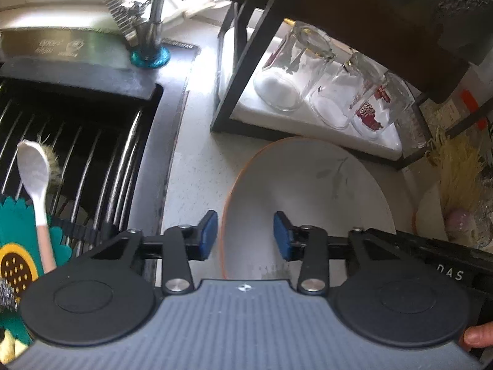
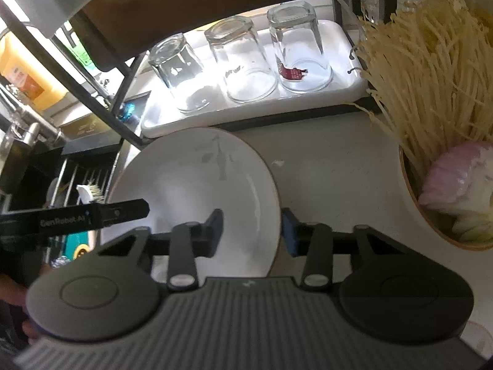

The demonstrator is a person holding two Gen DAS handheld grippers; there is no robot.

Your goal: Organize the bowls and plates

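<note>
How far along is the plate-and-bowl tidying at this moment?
Done: nothing visibly stored. In hand: left gripper and right gripper straddle opposite rims of the white plate on the counter; whether their pads grip it is unclear. Left: move it; the bowl of mushrooms remains.

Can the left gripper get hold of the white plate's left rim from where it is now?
Probably yes. The left gripper straddles the orange-edged rim of the white plate, one pad outside, one over the plate, with nothing between. The right gripper brackets the opposite rim, clear of it.
</note>
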